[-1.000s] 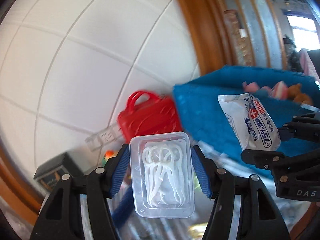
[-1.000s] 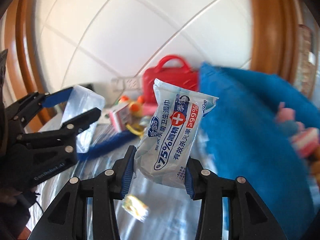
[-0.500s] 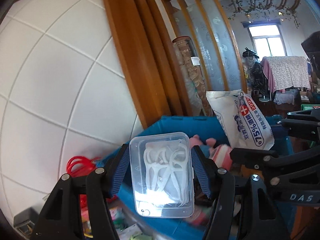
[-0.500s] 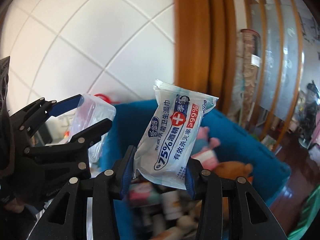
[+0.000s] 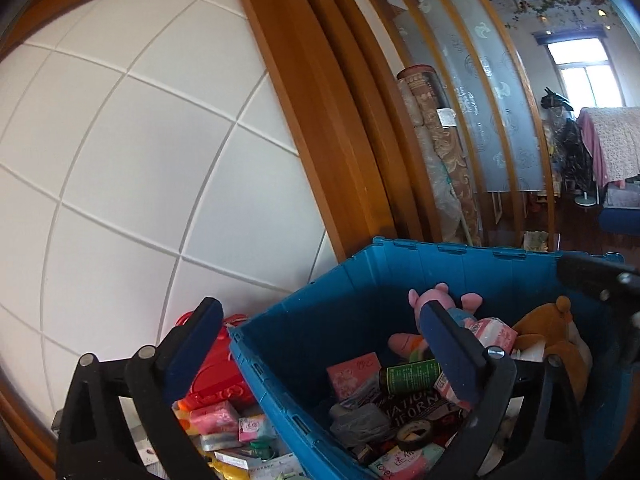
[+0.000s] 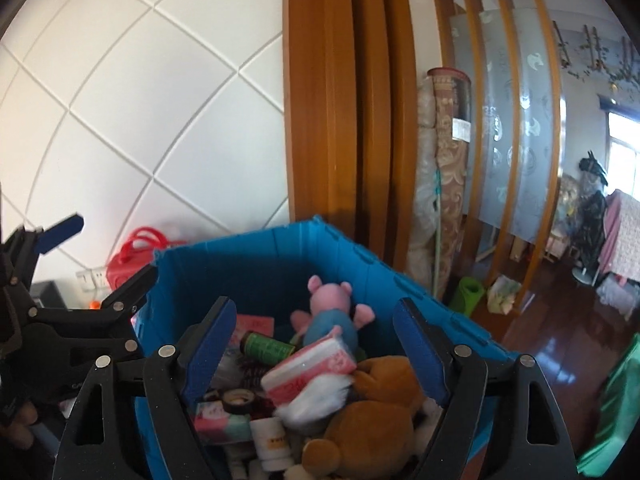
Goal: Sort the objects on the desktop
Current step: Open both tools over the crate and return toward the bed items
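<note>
A blue plastic bin [image 5: 352, 296] [image 6: 256, 256] holds several things: a pink pig plush [image 6: 330, 308], a brown plush [image 6: 380, 416], a pink tissue pack [image 6: 308, 368], a green bottle [image 5: 408, 374], tape rolls and boxes. My left gripper [image 5: 320, 332] is open and empty over the bin's left wall. My right gripper [image 6: 316, 328] is open and empty over the bin. The floss box and the wipes pack are not in sight.
A red case [image 5: 212, 364] and small boxes [image 5: 224, 420] lie on the table left of the bin, against the white tiled wall [image 5: 140, 160]. A wooden door frame [image 6: 340, 100] and a rolled carpet [image 6: 444, 160] stand behind. The left gripper shows in the right wrist view [image 6: 72, 272].
Both grippers have opened above the bin. The floss box has left the left gripper and the wipes pack has left the right one; neither is seen now.
</note>
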The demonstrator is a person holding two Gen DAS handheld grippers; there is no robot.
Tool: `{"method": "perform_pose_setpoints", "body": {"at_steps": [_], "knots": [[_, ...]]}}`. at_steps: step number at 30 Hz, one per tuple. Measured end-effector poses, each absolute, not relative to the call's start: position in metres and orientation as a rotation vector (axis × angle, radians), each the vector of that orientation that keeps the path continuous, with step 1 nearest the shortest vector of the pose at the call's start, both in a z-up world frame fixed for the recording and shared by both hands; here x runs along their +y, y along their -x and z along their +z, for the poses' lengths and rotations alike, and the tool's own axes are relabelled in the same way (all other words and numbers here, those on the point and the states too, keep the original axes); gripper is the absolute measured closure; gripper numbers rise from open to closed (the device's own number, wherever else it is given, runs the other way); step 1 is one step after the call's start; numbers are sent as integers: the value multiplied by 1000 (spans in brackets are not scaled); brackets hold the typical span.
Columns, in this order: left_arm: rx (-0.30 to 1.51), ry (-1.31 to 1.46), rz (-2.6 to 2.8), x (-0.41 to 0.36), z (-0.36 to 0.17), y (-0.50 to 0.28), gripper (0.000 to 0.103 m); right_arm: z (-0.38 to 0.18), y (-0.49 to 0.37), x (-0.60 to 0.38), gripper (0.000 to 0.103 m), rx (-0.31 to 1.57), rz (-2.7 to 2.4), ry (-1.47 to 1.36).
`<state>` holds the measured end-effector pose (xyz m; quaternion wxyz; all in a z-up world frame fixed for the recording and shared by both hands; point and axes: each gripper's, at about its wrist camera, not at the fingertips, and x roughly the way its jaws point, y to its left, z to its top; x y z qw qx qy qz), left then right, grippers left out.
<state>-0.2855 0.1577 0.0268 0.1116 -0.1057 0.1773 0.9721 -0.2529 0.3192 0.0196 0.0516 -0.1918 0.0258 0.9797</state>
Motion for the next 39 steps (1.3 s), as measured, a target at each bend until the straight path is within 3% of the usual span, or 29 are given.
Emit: {"method": "perform_pose_setpoints", "body": {"at_steps": [3,23,39], "knots": [[537,306,2896,148,27,281,3,16,243,319,10,87,2995,544],[473,362,3033,93,21,263,3,-3,232,287,5,112,3122,563],[423,483,3147,-62,4,235,3,-8,221,117,1,-14,3296,673]]}}
